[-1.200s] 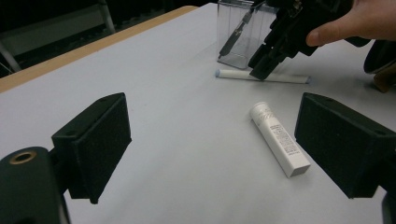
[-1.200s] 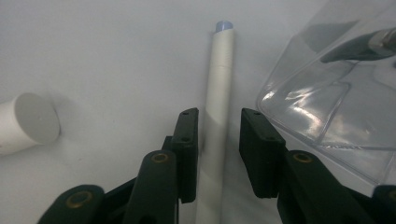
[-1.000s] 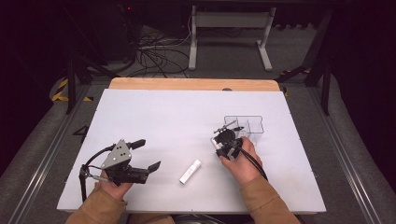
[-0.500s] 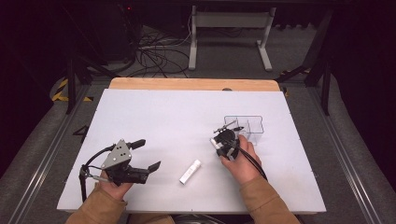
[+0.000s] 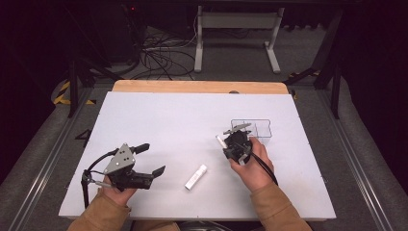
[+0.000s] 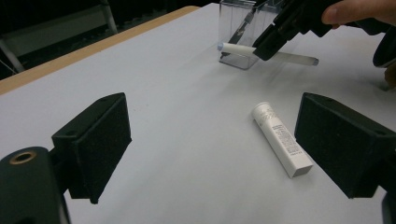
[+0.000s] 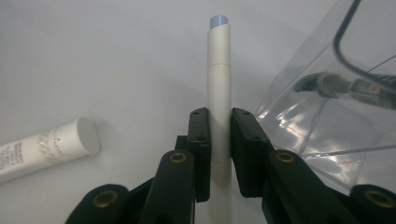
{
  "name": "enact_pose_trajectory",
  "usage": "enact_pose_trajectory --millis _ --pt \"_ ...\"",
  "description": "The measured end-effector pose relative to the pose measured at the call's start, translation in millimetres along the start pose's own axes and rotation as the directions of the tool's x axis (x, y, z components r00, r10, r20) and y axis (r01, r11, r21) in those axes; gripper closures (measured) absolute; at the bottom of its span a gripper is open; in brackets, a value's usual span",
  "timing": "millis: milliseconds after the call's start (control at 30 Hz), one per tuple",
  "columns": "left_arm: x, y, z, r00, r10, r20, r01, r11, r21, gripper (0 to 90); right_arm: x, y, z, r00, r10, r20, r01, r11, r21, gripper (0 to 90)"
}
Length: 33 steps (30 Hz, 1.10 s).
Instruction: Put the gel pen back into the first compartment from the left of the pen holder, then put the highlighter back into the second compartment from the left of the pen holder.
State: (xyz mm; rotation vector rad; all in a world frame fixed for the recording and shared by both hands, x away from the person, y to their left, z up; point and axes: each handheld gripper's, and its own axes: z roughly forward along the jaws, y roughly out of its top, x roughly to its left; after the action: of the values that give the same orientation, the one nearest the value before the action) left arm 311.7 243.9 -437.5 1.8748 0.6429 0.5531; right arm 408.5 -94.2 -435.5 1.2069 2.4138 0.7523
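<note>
We hold a slim white stick point(image 7: 219, 88) pinched between the pressed-together jaws of our right tool point(image 5: 235, 144), gripped partway along its length so that its capped tip juts out past the jaws, clear of the worktop point(image 5: 168, 120). The clear box point(image 5: 262, 129) sits just beside that tool, on its far right side, so the stick's long axis runs past the box's near wall rather than into its open top; we judge the coming move turns on tipping it over that rim. Our left tool point(image 5: 150, 159) rests with its jaws spread and empty, well apart from the box. A white tube point(image 5: 196, 177) lies flat between the two tools, nearer the left one's jaws. We count one stick, one tube, one box, and one dark slender item point(image 7: 341, 86) already inside the box.
</note>
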Motion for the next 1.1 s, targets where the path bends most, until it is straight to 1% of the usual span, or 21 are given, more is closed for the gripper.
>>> enact_pose_trajectory --millis 133,333,533,733,800,933,1000,1100 --pt "-0.6 0.2 -0.4 1.0000 -0.002 0.000 0.002 1.0000 -0.001 11.7 0.7 -0.1 -8.3 1.0000 -0.007 -0.006 0.007 1.000 -0.028 79.2" --pt "0.2 0.2 -0.5 1.0000 -0.001 -0.001 0.001 1.0000 -0.001 11.6 2.2 0.0 -15.6 0.9999 -0.014 -0.009 0.013 0.998 -0.065 79.2" --pt "0.1 0.1 -0.8 1.0000 -0.002 -0.002 0.002 1.0000 -0.002 11.7 3.7 -0.7 -22.4 0.9994 -0.012 -0.033 0.008 0.994 -0.108 79.2" --pt "0.2 0.0 -0.6 1.0000 -0.007 -0.002 0.007 1.0000 -0.004 11.7 2.7 -2.6 -33.8 0.9988 -0.011 -0.048 0.002 0.983 -0.183 79.2" --pt "0.4 0.2 -0.7 1.0000 -0.003 -0.004 0.003 1.0000 -0.004 11.6 1.5 -3.3 -38.5 0.9978 -0.012 -0.065 -0.003 0.976 -0.217 79.2" --pt "0.6 -0.1 -0.8 1.0000 -0.005 -0.004 0.005 1.0000 -0.005 11.7 -1.7 -5.2 -46.7 0.9954 -0.020 -0.093 -0.008 0.956 -0.292 79.2" --pt "0.9 -0.1 -1.0 1.0000 -0.006 -0.005 0.006 1.0000 -0.007 11.7 -2.9 -6.4 -50.6 0.9937 -0.027 -0.109 -0.011 0.943 -0.332 79.2" --pt "0.9 -0.1 -0.9 1.0000 -0.007 -0.004 0.007 1.0000 -0.006 11.6 -4.3 -8.2 -55.0 0.9927 -0.047 -0.111 0.001 0.921 -0.390 79.2"
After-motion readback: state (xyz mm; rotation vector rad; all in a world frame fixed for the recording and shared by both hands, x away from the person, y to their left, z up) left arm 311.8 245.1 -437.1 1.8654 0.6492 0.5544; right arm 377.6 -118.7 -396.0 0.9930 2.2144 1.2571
